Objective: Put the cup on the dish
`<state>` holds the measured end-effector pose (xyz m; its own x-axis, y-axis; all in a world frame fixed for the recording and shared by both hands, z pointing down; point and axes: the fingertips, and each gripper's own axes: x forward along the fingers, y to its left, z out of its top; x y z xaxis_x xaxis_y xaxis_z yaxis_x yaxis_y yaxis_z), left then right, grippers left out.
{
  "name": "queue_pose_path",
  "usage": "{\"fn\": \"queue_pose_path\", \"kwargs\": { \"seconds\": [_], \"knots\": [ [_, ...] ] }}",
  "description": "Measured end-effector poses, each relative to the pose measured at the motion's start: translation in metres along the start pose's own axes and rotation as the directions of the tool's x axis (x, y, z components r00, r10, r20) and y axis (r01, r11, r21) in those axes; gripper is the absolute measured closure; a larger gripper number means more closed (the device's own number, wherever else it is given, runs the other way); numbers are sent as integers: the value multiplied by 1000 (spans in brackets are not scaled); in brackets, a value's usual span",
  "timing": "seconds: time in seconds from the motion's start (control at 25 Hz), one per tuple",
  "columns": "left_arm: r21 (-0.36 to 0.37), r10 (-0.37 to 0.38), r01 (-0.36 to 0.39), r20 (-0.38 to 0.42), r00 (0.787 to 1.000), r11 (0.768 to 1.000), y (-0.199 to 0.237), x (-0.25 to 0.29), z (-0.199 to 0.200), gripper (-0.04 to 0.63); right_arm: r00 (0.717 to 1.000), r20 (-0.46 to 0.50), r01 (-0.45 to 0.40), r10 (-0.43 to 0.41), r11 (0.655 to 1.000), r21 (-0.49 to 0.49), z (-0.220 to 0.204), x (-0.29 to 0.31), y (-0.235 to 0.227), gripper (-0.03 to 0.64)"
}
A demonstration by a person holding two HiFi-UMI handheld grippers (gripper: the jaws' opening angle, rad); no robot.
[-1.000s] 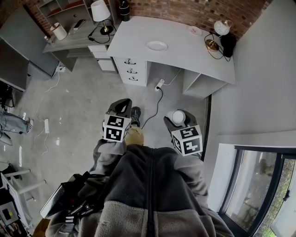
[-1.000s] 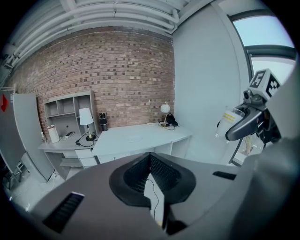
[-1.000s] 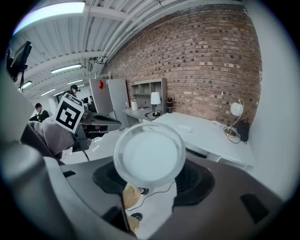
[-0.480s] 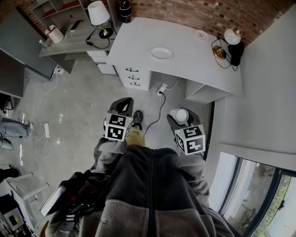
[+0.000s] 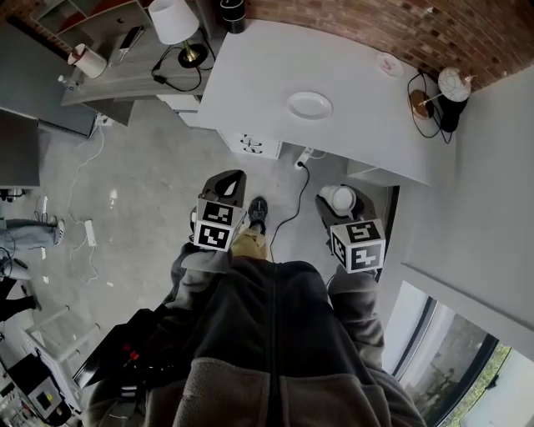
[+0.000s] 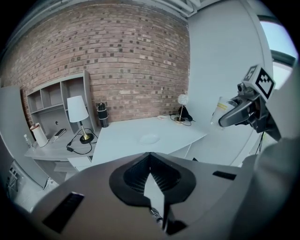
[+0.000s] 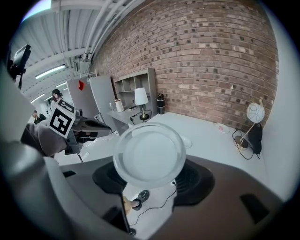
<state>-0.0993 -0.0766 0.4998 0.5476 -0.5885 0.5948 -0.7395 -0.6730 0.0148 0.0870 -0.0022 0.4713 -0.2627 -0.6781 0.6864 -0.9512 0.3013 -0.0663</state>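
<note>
A clear plastic cup (image 5: 340, 198) sits between the jaws of my right gripper (image 5: 338, 200), which is shut on it; its round mouth fills the middle of the right gripper view (image 7: 149, 154). The white dish (image 5: 309, 105) lies on the white desk (image 5: 250, 83), well ahead of both grippers, which hang over the floor near the person's body. In the right gripper view the dish (image 7: 186, 141) peeks out behind the cup. My left gripper (image 5: 229, 182) is shut and holds nothing; its view shows the dish (image 6: 150, 138) and the cup (image 6: 220, 110).
A lamp (image 5: 173, 21), a dark bottle (image 5: 234, 8), a small pink saucer (image 5: 390, 64) and a globe lamp (image 5: 455, 83) stand round the desk's edges. A cable (image 5: 292, 200) trails over the floor from the desk. A grey wall (image 5: 492, 192) runs along the right.
The person has moved closer to the desk, which now sits nearer and more to the right in the head view. Both grippers hold the same pose, the cup still gripped.
</note>
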Motion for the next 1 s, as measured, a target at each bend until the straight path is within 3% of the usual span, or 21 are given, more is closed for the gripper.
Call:
{"fn": "queue_pose_path", "kwargs": {
  "seconds": [0.52, 0.84, 1.0],
  "knots": [
    [-2, -112, 112, -32, 993, 994, 61, 92, 48, 589, 1000, -6, 16, -16, 1000, 7, 79, 84, -30, 357],
    [-5, -157, 157, -54, 986, 988, 58, 117, 51, 589, 999, -26, 32, -32, 999, 32, 75, 96, -36, 357],
    [-1, -144, 144, -52, 988, 990, 53, 135, 50, 589, 1000, -23, 15, -15, 1000, 16, 74, 109, -50, 357]
  ]
}}
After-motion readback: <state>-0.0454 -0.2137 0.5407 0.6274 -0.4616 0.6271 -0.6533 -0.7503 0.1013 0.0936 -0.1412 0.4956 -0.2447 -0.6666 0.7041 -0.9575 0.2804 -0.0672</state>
